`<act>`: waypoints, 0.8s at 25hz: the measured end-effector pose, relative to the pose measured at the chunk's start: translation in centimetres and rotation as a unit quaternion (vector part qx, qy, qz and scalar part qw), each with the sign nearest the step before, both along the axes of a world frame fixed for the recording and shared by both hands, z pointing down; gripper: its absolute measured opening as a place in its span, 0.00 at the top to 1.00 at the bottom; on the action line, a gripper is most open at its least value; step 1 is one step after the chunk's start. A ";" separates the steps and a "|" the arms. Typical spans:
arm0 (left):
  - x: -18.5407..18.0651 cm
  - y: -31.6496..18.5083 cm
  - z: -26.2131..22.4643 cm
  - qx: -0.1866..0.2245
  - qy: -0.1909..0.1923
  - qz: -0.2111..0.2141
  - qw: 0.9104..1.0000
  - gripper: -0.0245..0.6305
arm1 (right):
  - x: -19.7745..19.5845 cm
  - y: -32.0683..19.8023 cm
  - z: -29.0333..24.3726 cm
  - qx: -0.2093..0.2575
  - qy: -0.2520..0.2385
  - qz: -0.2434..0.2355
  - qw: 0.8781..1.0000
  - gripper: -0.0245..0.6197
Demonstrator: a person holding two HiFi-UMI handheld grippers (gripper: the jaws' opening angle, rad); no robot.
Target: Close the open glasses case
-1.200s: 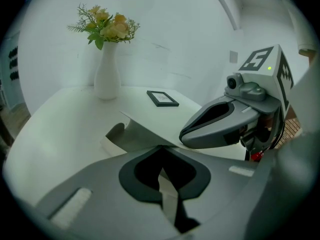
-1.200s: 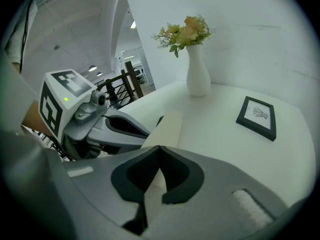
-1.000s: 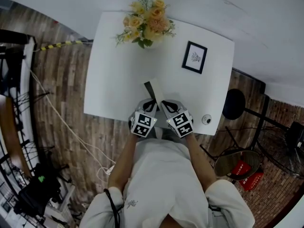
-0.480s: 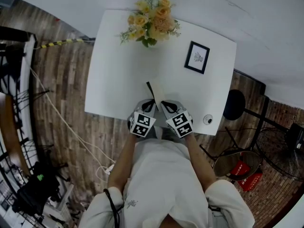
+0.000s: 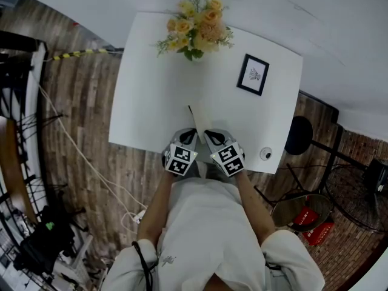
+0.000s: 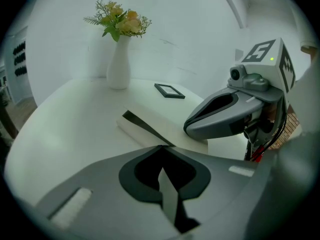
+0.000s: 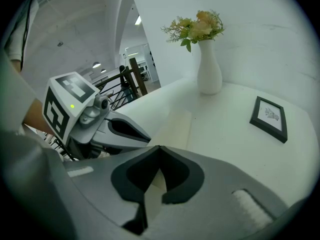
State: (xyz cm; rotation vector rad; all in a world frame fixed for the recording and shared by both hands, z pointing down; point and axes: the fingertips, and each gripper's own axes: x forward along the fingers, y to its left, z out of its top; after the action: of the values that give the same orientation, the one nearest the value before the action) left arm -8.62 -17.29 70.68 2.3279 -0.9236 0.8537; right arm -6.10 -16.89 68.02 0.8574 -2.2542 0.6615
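**Lid almost down – only a sliver of dark left**

I've got the glasses case [image 5: 200, 119] by the near edge of the tabletop [image 5: 151, 90], about halfway along it, lying lengthwise away from me. A second ago the lid stood up and showed a broad dark strip of lining. Now that strip has shrunk to a thin dark line along the case's left side, so the lid has swung most of the way down.

The left tool [image 5: 189, 132] and right tool [image 5: 210, 133] sit side by side at the near end of the case. Both are clenched, tips meeting. I can't make out anything pinched between them. The case lies just past the tips in both gripper views, and I can't say for sure whether they touch it.

My read: the closing is nearly done but not finished, since that dark line means the lid hasn't seated. The next move looks like a gentle press down on the lid, kept straight so the light case doesn't skid toward the flower vase [image 5: 197, 26] or the picture frame [image 5: 253, 74] at the far side.
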 end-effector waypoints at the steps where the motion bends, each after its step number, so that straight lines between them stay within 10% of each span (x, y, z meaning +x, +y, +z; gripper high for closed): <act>1: -0.1 0.0 0.0 -0.001 0.000 -0.001 1.000 0.93 | -0.1 0.0 0.0 0.002 -0.001 -0.001 1.000 0.95; 20: -1.3 0.3 1.4 -0.019 -0.028 -0.002 0.999 0.93 | -1.3 0.8 1.1 -0.018 0.007 -0.024 1.000 0.95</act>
State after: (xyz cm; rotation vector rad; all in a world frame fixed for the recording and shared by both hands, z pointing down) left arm -9.89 -17.02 72.07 2.2799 -0.9261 0.9321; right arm -7.37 -16.10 69.10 0.7858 -2.2354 0.6706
